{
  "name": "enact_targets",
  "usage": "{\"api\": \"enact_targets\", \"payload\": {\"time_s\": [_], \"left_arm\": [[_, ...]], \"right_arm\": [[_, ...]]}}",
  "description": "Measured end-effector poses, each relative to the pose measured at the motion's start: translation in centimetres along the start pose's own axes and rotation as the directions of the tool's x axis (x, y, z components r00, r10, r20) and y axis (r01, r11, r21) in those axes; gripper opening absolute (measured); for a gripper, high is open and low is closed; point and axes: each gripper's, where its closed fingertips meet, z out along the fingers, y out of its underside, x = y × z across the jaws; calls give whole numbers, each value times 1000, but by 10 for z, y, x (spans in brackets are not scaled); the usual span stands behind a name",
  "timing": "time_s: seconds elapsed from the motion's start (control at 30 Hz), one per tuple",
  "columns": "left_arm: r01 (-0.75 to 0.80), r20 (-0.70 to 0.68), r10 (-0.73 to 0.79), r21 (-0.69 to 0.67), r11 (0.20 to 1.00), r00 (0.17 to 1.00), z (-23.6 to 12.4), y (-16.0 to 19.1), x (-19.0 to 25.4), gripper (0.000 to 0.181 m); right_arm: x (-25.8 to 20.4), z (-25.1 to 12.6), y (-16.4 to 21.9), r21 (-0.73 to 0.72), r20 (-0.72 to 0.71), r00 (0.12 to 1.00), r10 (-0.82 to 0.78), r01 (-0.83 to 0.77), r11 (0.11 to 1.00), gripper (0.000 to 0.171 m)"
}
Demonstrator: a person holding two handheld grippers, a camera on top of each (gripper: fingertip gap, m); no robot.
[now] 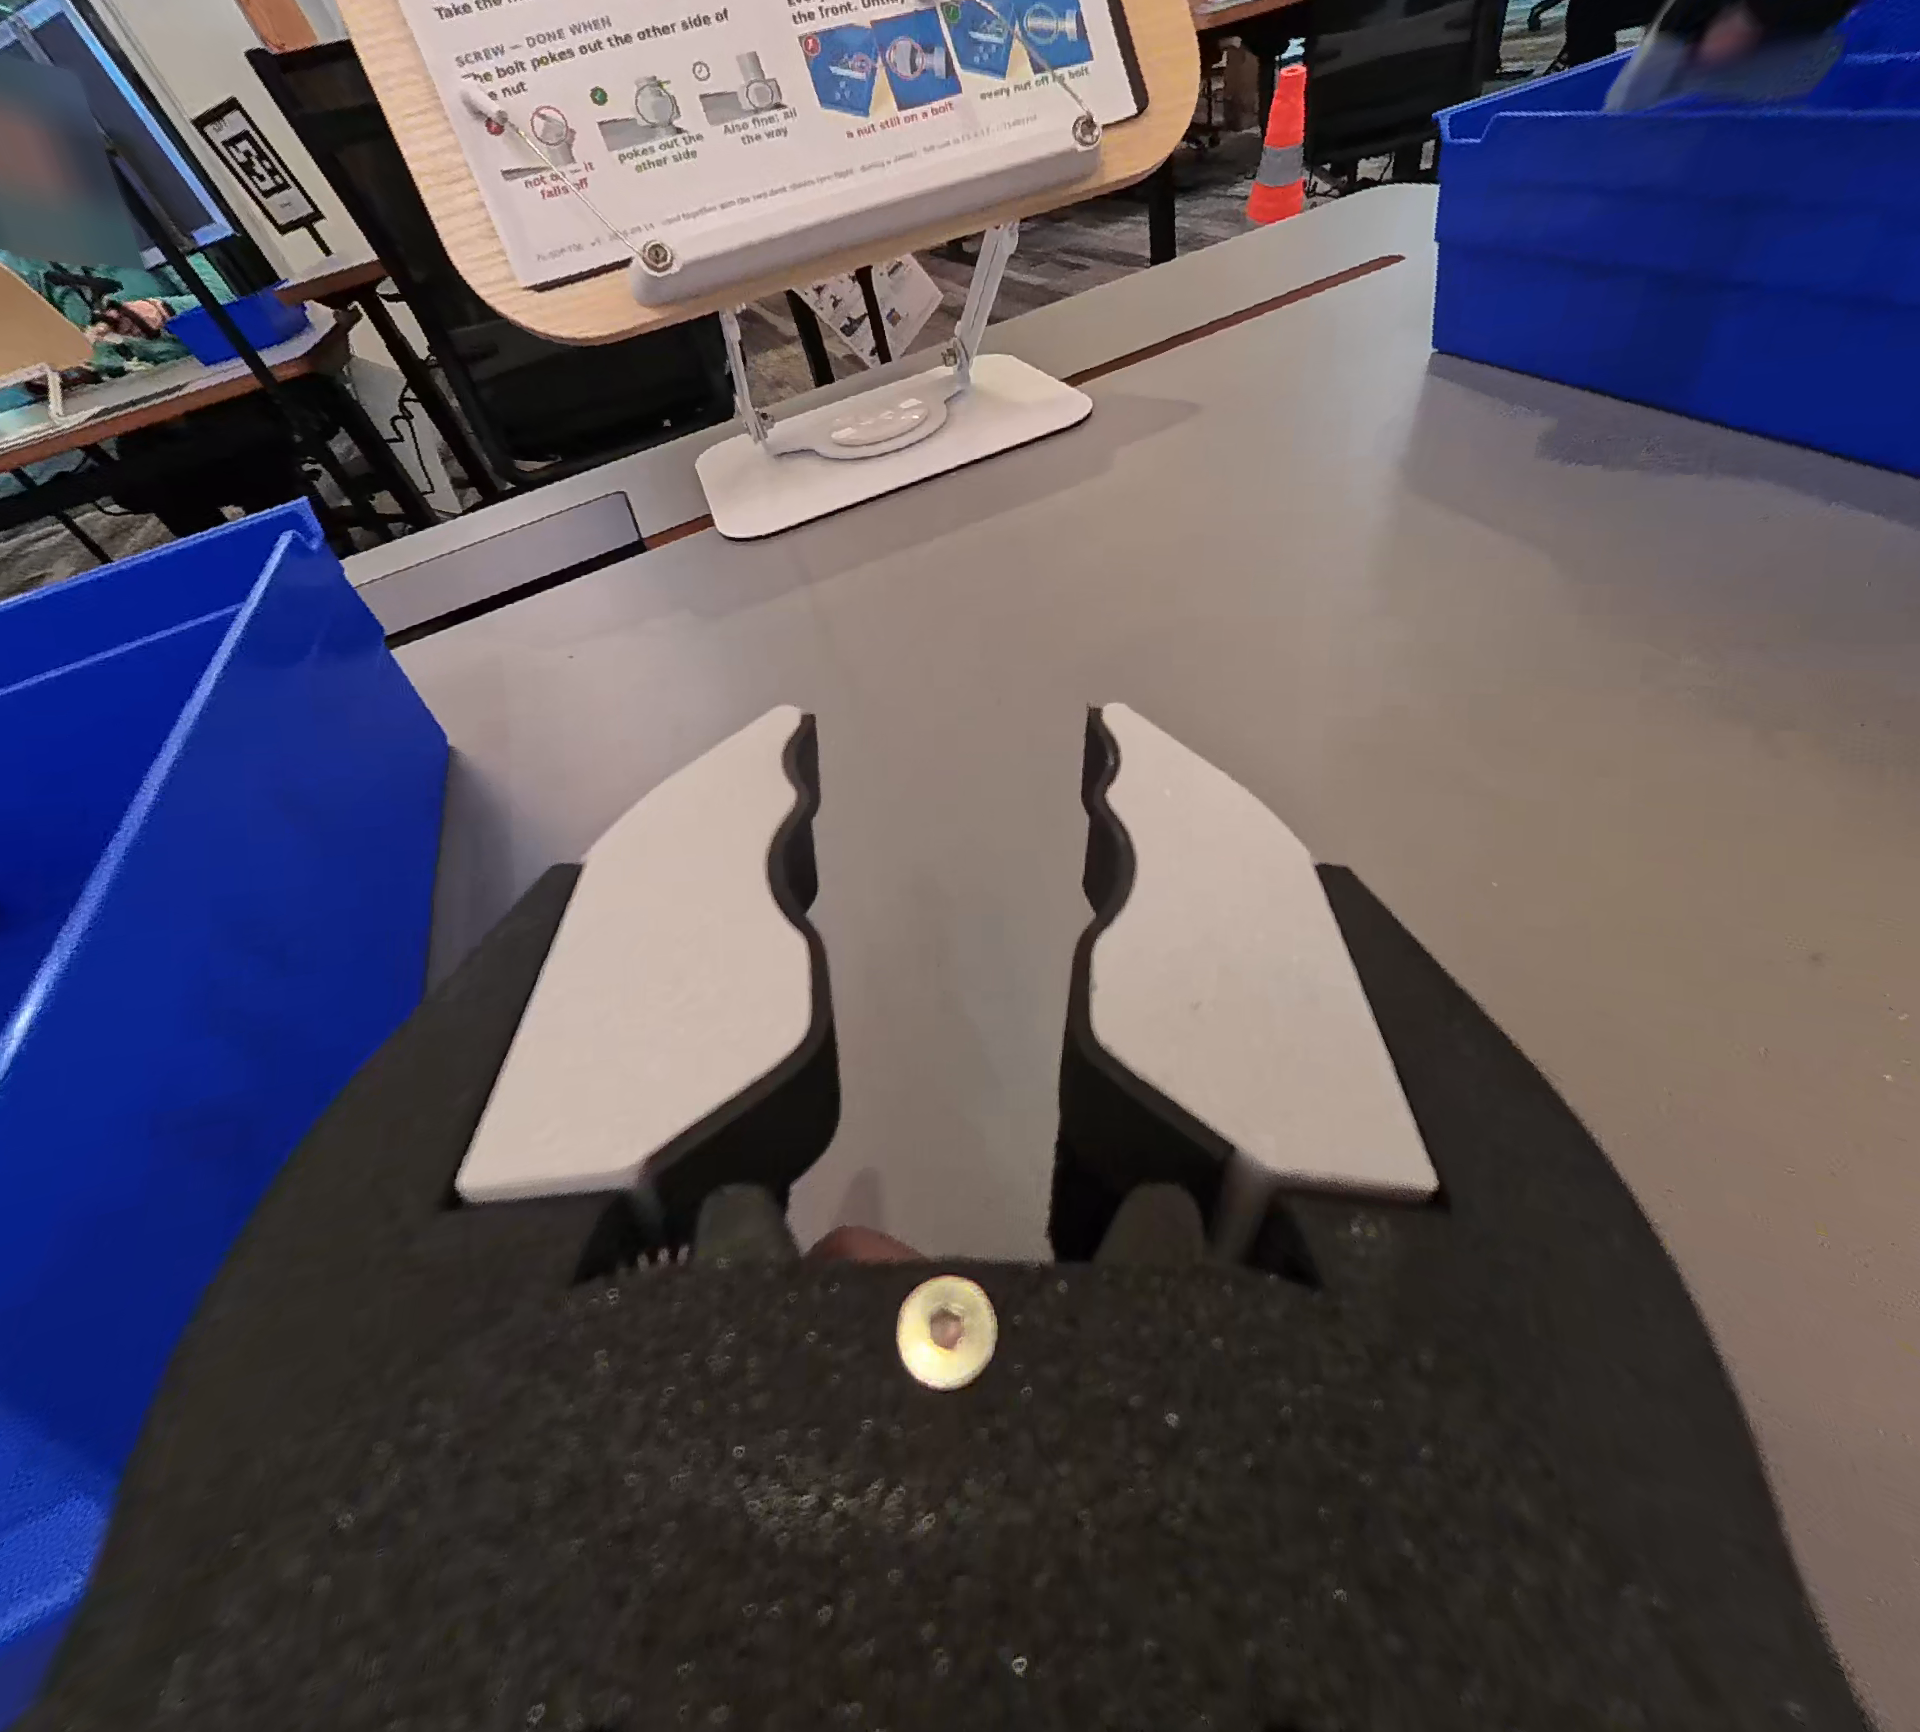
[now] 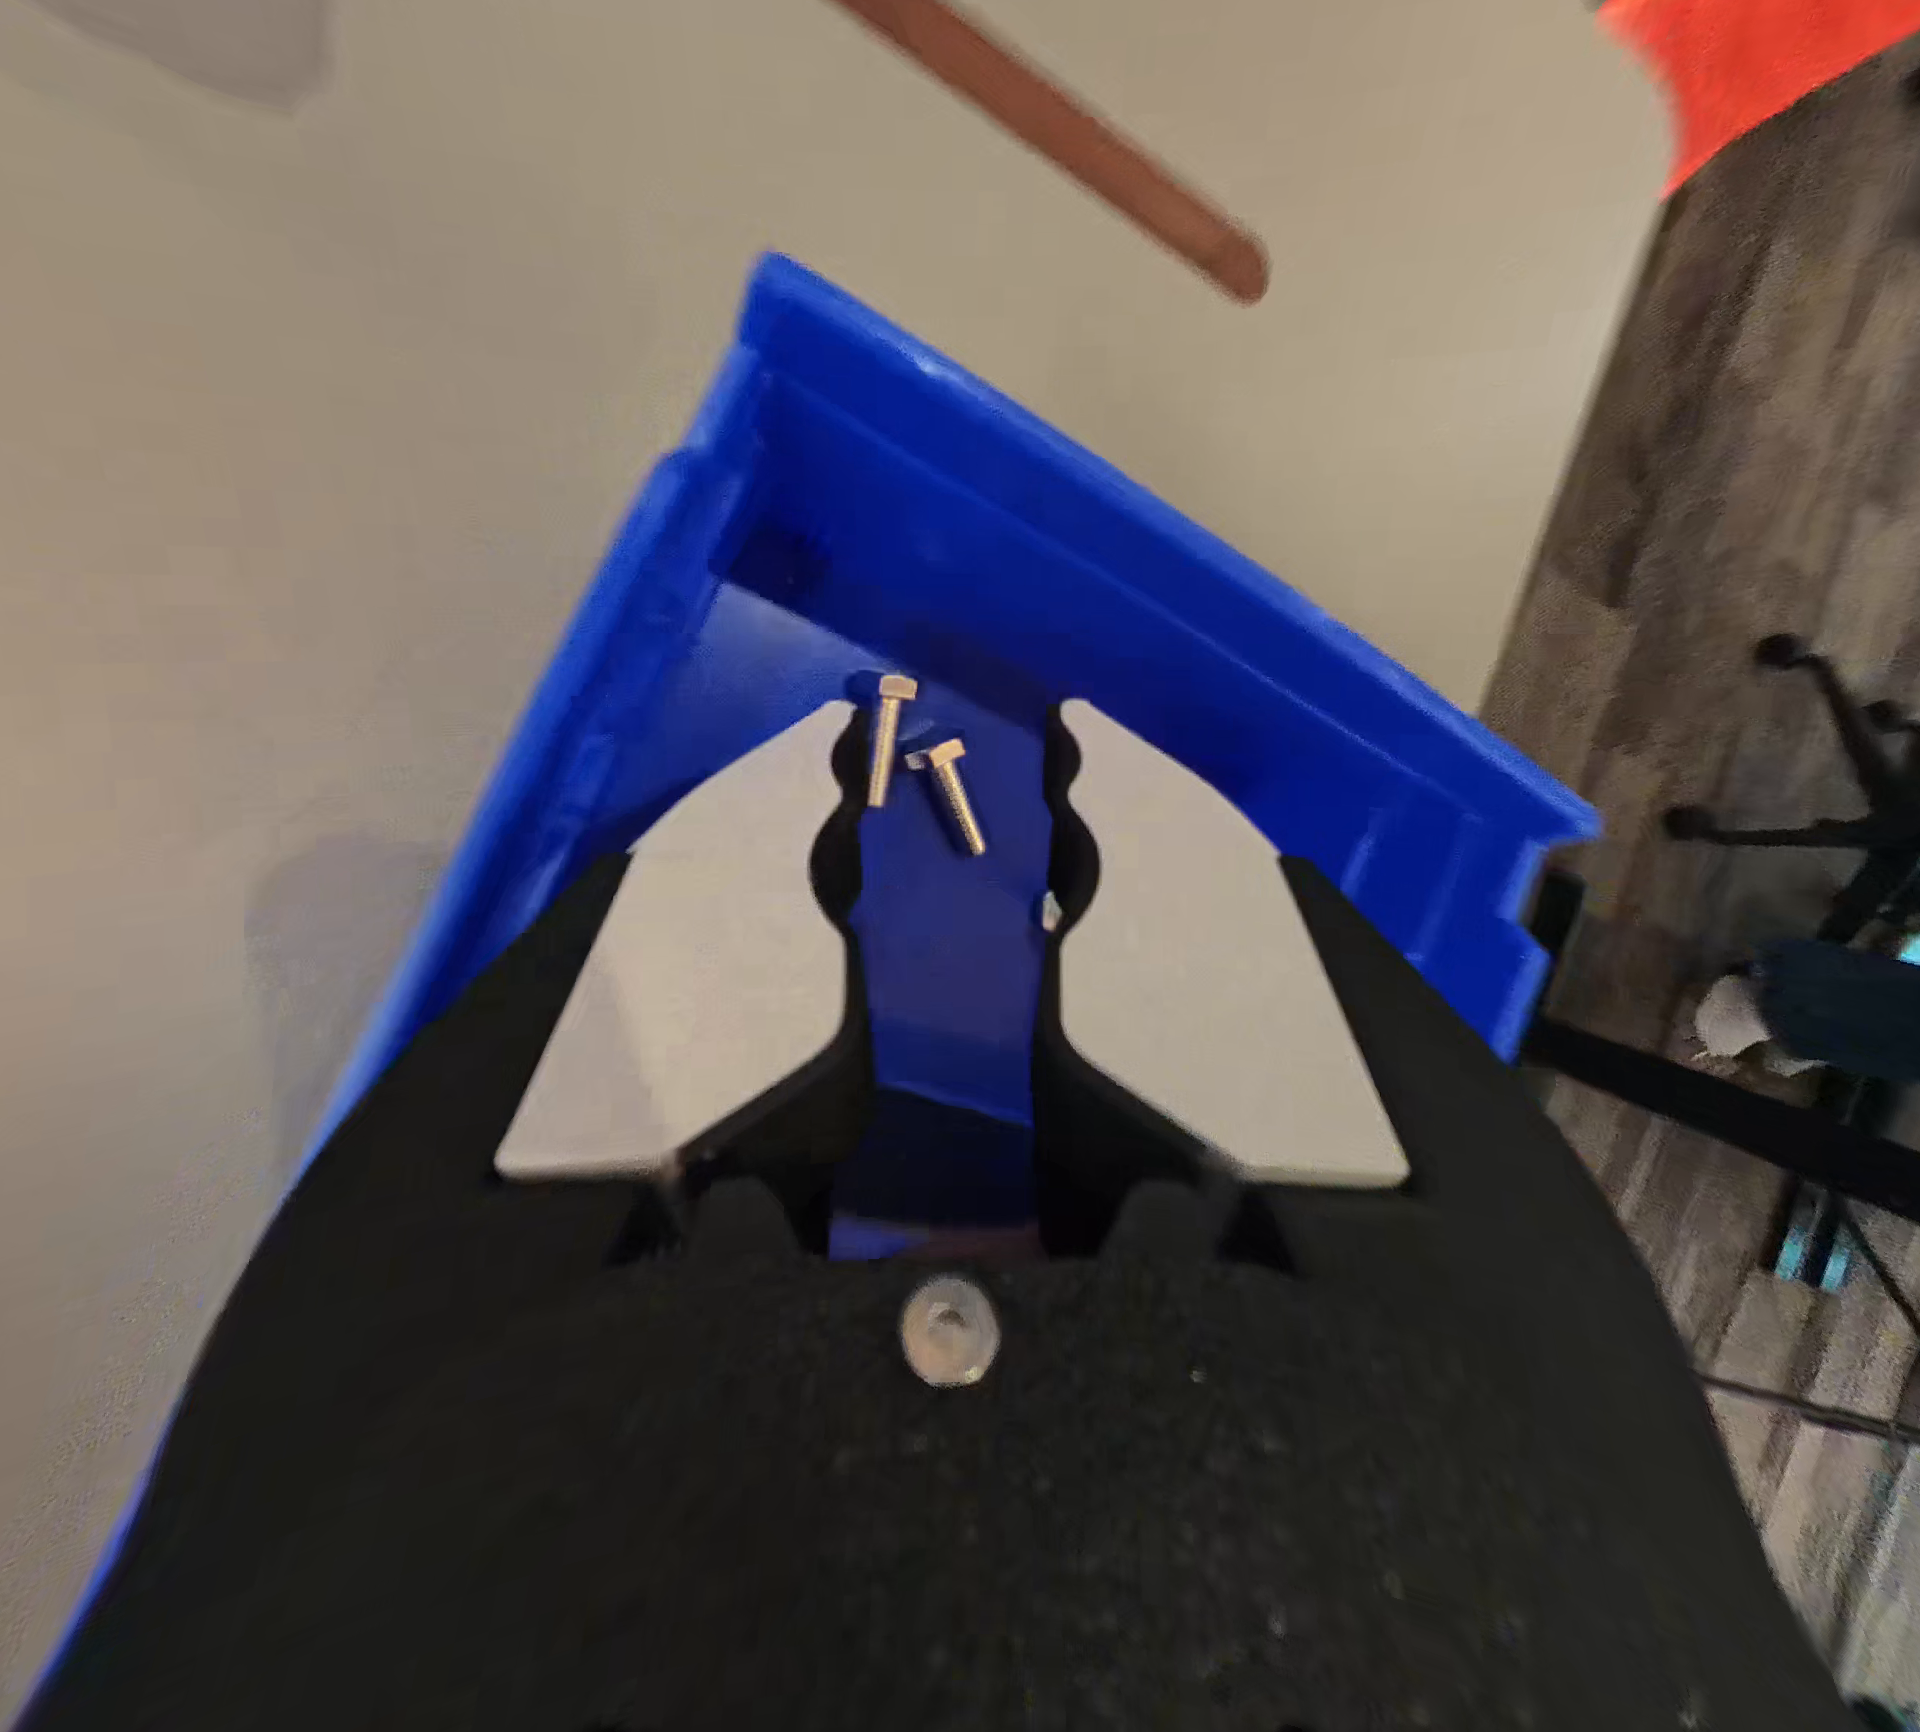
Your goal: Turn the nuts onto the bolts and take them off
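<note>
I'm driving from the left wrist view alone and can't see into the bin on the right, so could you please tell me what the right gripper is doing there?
Observer: The right gripper hangs open over the inside of the blue bin, holding nothing.
Operator: Thank you. Is there anything in the bin to pick?
Observer: Yes, two silver bolts lie loose on the bin floor, between the fingertips as that camera sees them.
Operator: Do they carry nuts?
Observer: None shows on either shank; a small metal piece by the right finger is too hidden to name.
</note>
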Motion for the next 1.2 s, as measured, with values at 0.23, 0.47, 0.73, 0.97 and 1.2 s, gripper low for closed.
{"api": "enact_targets", "payload": {"time_s": [0.23, 0.47, 0.73, 0.97, 1.2], "left_arm": [[11, 8, -11, 11, 1000, 1000, -1, -1, -2, 48], [118, 32, -120, 53, 992, 992, -6, -6, -17, 47], [175, 28, -176, 55, 983, 984, -6, -5, -23, 46], [159, 37, -160, 33, 987, 986, -4, -3, -21, 46], [121, 15, -121, -5, 993, 993, 0, 1, -13, 43]], "right_arm": [[-41, -153, -52, 525, -108, 989, 97, -26, 851, 32], [-140, -212, -50, 839, 207, 954, 215, -287, 463, 34], [-231, -144, -10, 766, 363, 906, 216, -423, 484, 35], [-256, -120, 3, 756, 329, 927, 179, -372, 539, 34], [-258, -122, 2, 766, 313, 938, 149, -342, 543, 34]]}}
